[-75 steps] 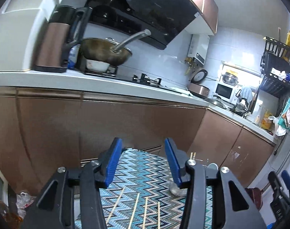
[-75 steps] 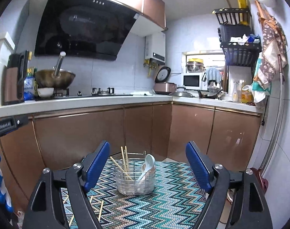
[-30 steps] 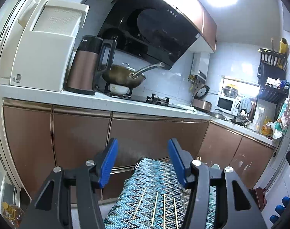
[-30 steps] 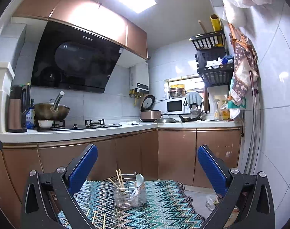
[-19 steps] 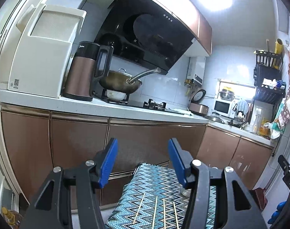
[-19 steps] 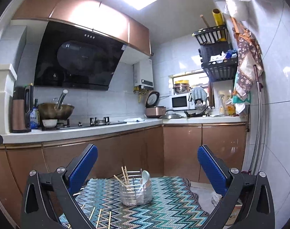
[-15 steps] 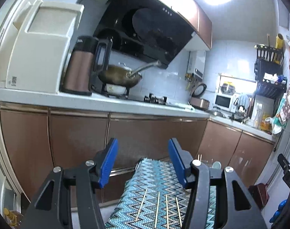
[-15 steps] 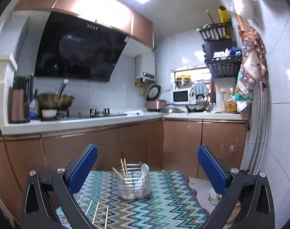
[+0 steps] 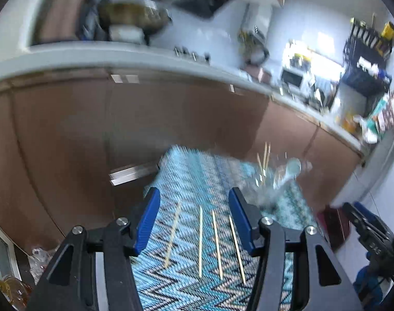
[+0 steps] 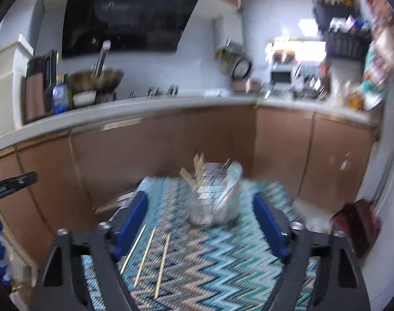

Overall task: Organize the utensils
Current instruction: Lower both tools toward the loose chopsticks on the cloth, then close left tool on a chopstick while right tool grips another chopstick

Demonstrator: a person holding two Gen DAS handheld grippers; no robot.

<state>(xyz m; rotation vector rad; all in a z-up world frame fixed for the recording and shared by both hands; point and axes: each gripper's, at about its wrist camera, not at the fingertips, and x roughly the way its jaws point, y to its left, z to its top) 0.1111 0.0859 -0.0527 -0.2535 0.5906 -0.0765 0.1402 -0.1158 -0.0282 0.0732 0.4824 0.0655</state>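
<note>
Several wooden chopsticks lie side by side on a teal zigzag tablecloth. My left gripper hangs open just above and in front of them, with nothing between its blue pads. Behind them to the right stands a wire utensil holder with chopsticks and a white spoon in it. In the right wrist view the holder stands ahead of my right gripper, whose jaws are closing on empty air. Three chopsticks lie by its left finger. Both views are blurred.
Brown cabinets under a white counter run behind the table. A wok sits on the stove. A dark red object lies on the floor to the right. The table's far left edge is close.
Both grippers have tipped downward and dropped toward the table, so the cloth and chopsticks fill more of each view. The right jaws stand narrower than before.
</note>
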